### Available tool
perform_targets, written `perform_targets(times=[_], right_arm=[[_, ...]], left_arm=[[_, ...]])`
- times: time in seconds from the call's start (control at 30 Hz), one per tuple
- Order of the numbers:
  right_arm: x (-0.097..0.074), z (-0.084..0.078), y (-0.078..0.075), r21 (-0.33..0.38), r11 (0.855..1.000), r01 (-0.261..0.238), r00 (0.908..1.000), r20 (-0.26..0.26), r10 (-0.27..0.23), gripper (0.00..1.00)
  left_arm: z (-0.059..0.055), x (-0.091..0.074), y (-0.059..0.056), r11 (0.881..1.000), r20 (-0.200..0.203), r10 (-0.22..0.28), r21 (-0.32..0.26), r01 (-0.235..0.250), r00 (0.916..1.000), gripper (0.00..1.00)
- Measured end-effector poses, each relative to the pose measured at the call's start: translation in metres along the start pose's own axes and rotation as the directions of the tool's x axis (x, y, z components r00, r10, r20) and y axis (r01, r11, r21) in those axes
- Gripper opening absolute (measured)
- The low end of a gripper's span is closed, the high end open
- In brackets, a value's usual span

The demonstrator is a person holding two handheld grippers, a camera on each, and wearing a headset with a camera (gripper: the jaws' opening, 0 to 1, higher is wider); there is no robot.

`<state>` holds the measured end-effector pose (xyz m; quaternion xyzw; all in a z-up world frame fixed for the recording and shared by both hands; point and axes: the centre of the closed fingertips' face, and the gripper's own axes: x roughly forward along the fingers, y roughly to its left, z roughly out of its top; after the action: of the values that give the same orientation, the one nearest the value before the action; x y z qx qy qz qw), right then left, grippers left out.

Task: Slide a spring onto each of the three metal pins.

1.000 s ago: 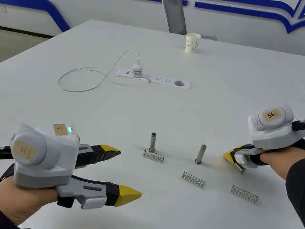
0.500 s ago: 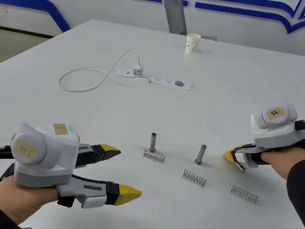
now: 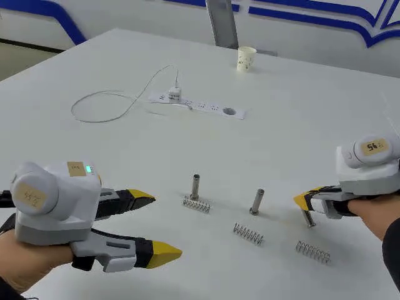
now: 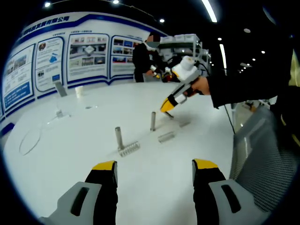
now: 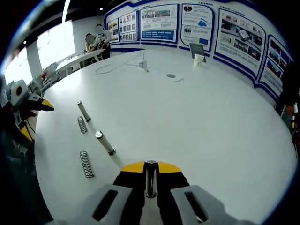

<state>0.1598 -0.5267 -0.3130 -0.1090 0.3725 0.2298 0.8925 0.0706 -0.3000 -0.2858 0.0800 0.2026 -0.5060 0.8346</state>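
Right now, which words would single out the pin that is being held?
On the white table, look to the right gripper. The pin is clamped between its yellow-tipped jaws, while the other two pins stand upright alone.

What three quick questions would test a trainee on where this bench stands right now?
1. How many springs lie loose on the table?
2. What is clamped in the right gripper? A: a metal pin. B: a spring. C: nothing.
3. True or false: the left gripper is shut.

Key
1. Three; none is on a pin yet.
2. A.
3. False; its jaws stand well apart with nothing between them.
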Motion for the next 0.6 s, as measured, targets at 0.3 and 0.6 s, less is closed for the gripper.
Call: perform_targets(times=[0.3, 0.6], right_arm=[[-0.011, -0.001, 0.003, -0.005, 1.000, 0.010, 0.9997, 0.024, -0.010, 0.09], [-0.019, -0.003, 0.005, -0.010, 1.000, 0.020, 0.9985, 0.051, -0.019, 0.09]], left_arm=[[0.001, 0.000, -0.002, 1.000, 0.001, -0.002, 0.005, 0.002, 1.0000, 0.65], [0.002, -0.001, -0.003, 1.000, 0.000, -0.006, 0.011, 0.006, 1.0000, 0.65]])
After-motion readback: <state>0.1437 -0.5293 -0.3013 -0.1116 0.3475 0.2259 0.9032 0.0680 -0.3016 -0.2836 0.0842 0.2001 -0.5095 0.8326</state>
